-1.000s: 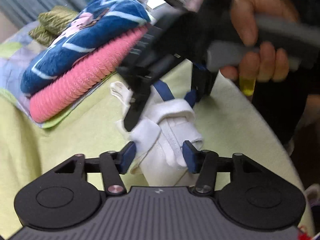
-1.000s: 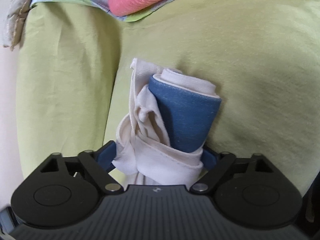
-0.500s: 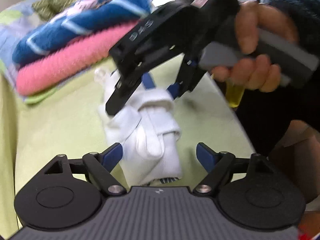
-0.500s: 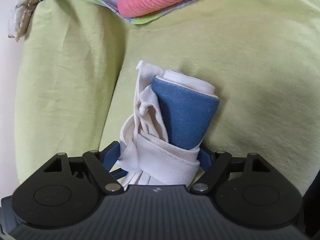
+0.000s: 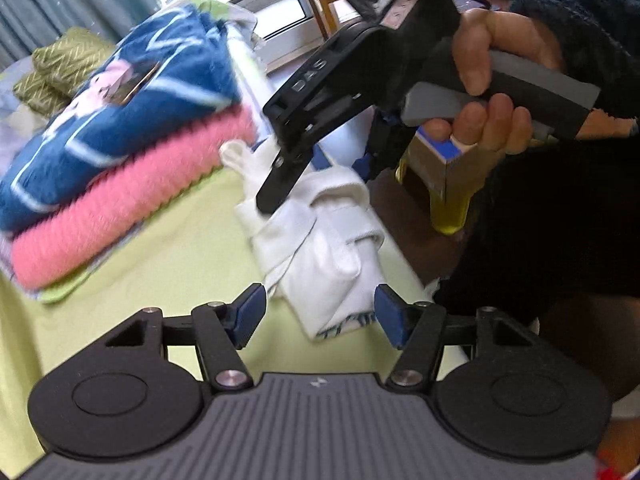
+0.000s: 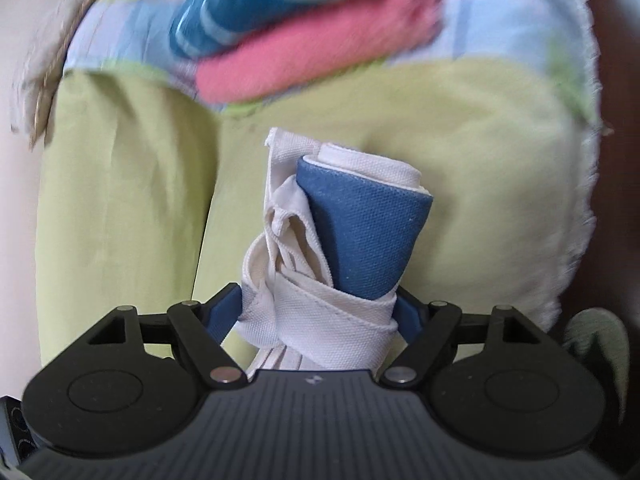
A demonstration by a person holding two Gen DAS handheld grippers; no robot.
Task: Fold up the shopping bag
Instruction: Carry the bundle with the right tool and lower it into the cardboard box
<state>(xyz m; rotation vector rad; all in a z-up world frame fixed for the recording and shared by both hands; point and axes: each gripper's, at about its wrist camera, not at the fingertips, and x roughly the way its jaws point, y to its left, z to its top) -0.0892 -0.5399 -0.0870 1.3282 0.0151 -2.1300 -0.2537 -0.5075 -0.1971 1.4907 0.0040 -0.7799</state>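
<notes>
Left view alone showed a hand (image 5: 492, 92) gripping the right tongs (image 6: 320, 314), which seemingly pinched the rolled canvas shopping bag (image 6: 344, 240), blue panel strap-wrapped, on the lime bed sheet (image 6: 120, 200). Left tongs (image 5: 320, 312) were closing, pads clear of its near end. Fuzzy folded blankets (image 5: 120, 168) lay far left.

Right gripper (image 6: 320, 312) clamps the rolled shopping bag (image 6: 340, 264), blue pads pressing both sides of its strap-wrapped end. Blue panel faces up over the lime-green sheet (image 6: 120, 200). Beyond, blurred, a pink towel (image 6: 312, 52) under a blue one (image 6: 248, 8).
</notes>
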